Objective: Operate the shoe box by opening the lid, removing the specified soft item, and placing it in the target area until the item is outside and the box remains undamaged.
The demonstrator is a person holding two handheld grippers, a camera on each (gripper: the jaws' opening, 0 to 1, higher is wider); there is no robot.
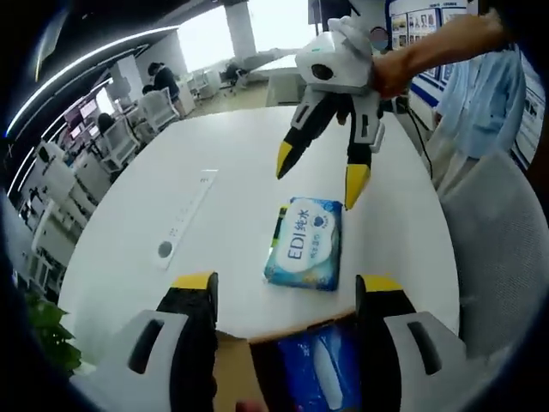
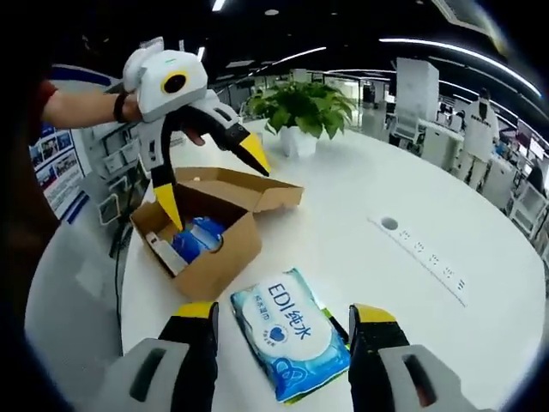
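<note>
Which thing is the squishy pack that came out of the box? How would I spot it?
Look at the big white table and find the open cardboard shoe box. Beside it, flat on the tabletop, lies the wipes pack. It is the only soft blue-and-white packet outside the box, printed with "EDI".

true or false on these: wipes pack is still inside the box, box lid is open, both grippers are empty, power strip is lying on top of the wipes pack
1. The wipes pack is inside the shoe box. False: it lies flat on the white table, outside the box.
2. The box lid is open. True.
3. The left gripper and right gripper hold nothing. True: both sets of jaws stand apart.
4. The power strip lies on the pack. False: it lies apart on the table.
</note>
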